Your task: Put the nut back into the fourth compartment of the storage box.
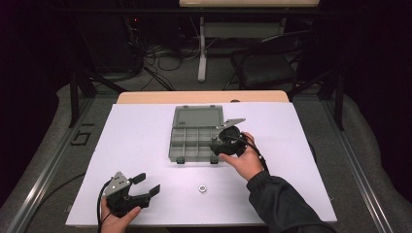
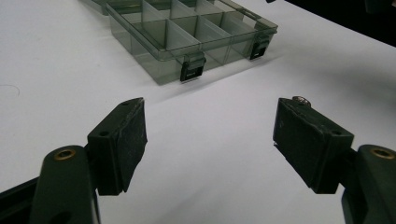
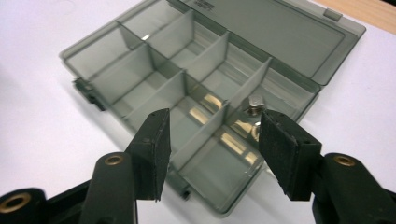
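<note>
1. Dark room behind; white counter (image 1: 145, 145) carries an open box (image 1: 197, 133) at frame centre.
2. Our right tool (image 3: 212, 140), spread and empty, hovers over the box's lower-right compartments, beside a small bolt (image 3: 255, 103). Dipping lower could knock a divider.
3. Our left tool (image 1: 141, 187), spread and empty, sits lower left; a nut (image 1: 202, 188) lies lower centre, easily nudged away.

Left gripper (image 1: 147, 184) low at near-left, jaws spread wide, apparently holding nothing. Right gripper (image 3: 212, 149) reached forward, jaws parted, angled downward; right hand (image 1: 245, 162) gripping its body.
</note>
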Demonstrator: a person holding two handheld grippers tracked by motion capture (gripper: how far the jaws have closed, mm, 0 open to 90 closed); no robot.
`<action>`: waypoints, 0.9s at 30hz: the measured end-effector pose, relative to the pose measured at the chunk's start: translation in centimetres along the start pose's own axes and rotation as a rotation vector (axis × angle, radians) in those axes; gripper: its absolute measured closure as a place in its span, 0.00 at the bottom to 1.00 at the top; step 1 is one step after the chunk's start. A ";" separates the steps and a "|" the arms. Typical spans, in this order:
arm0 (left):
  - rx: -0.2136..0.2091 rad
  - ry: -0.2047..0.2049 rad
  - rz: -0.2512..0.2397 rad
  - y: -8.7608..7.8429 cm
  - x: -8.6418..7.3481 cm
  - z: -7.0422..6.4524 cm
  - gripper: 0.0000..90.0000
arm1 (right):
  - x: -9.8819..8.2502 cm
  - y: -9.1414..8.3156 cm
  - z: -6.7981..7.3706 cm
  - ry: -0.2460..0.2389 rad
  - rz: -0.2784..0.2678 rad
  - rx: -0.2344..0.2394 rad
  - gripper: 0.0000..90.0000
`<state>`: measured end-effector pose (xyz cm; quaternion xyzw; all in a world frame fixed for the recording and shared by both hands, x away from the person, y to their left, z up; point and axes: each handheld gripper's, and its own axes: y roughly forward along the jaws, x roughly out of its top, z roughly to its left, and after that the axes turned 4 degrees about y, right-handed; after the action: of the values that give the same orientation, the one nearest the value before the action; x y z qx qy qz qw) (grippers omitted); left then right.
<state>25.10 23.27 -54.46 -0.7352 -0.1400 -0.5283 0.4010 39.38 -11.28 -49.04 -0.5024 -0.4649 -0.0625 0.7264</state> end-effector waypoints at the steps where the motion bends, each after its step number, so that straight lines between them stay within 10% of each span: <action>1: 0.000 0.001 0.001 0.0 0.0 0.0 0.29 | -0.3 -0.3 0.3 -0.001 -0.004 0.009 0.49; 3: 0.000 0.000 0.000 0.0 0.0 -0.1 0.29 | -0.6 -1.1 0.6 -0.021 0.086 0.011 0.49; 8: 0.001 0.000 0.005 0.1 0.0 -0.1 0.29 | -2.5 -1.6 1.8 -0.027 0.000 0.052 0.51; 27: 0.004 -0.002 0.005 0.1 0.0 -0.1 0.29 | -6.9 -2.5 5.4 -0.087 0.024 0.116 0.57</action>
<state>25.08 23.10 -54.50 -0.7351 -0.1396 -0.5265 0.4037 30.88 -10.83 -52.12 -0.4670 -0.4929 -0.0047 0.7341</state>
